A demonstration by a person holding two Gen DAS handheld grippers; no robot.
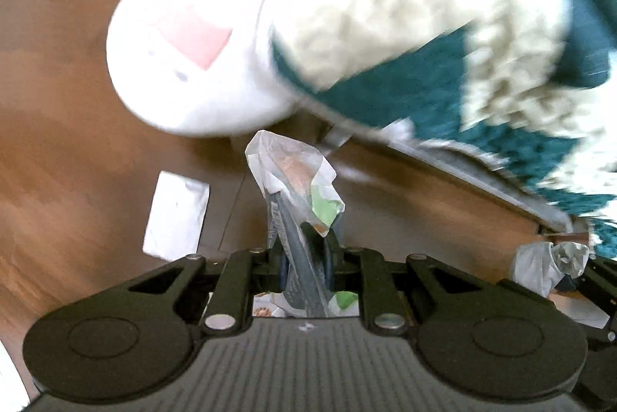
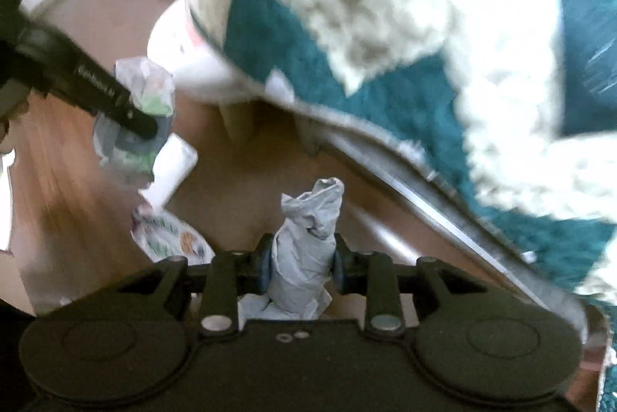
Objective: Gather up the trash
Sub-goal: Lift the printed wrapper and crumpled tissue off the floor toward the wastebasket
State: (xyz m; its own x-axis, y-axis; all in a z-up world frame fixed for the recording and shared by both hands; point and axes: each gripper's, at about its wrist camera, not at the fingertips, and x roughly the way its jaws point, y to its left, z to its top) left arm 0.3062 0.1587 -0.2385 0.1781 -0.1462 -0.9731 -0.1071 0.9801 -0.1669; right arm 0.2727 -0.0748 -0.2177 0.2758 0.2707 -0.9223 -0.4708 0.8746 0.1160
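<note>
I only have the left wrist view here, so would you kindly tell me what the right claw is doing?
Observer: The right claw is shut on a crumpled grey paper wad, held upright between its pads.
Operator: Thanks. Is any trash left on the floor that I cannot see?
Observer: Yes, a printed wrapper lies on the wooden floor, left of the right claw in its view.
Operator: And does my left claw show from that side?
Observer: It does: the left claw appears at upper left, gripping its green-and-white wrapper.
</note>
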